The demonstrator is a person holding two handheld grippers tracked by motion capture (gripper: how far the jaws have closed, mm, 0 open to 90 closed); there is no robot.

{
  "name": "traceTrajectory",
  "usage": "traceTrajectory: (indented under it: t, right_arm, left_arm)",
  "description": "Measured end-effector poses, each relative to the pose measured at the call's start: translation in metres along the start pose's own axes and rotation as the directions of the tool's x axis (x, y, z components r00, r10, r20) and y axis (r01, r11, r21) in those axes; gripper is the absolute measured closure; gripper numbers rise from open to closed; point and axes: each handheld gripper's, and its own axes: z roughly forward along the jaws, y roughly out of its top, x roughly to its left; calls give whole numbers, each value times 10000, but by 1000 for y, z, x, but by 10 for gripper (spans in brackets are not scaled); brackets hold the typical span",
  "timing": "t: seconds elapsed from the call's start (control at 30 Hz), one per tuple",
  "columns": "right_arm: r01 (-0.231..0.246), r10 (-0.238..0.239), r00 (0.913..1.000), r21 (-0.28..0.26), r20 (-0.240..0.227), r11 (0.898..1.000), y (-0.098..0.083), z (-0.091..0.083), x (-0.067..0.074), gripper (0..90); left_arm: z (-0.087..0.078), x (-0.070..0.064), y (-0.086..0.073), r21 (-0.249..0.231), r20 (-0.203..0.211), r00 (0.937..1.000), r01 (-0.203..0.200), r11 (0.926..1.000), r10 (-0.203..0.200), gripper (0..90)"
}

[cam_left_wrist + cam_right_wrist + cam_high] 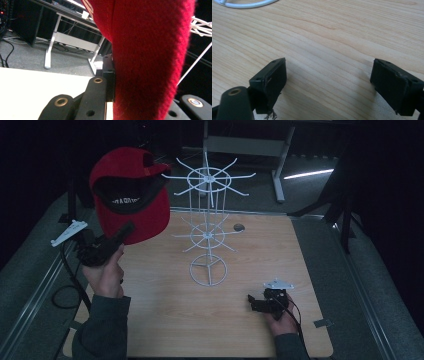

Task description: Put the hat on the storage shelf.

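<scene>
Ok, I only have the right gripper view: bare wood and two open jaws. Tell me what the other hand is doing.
Observer: The left gripper holds a red cap up in the air, clamped by its brim.
Operator: Give me what stands near it.
Observer: A white wire display rack stands mid-table, just right of the cap in the high view. Its hooks look bare.
Operator: Now place my own gripper on the table.
Observer: The right gripper sits low over the wooden table near the front right, in front of the rack's ring base and apart from it.
Operator: Report anything else on the table.
Observer: A small dark round thing lies behind the rack; I cannot tell what it is.
</scene>
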Motion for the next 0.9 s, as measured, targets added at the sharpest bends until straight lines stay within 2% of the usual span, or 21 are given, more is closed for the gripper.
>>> traceTrajectory:
  t: [0.43,0.9]
  right_arm:
    - [1,-1,10000,-1,-1,10000,0,0,0,134]
    - [-17,17,10000,13,-7,10000,0,0,0,134]
  left_arm:
    - [2,-2,2,-27,77,10000,-1,10000,1,842]
    - [-2,-7,2,-133,362,9992,-153,9998,157,842]
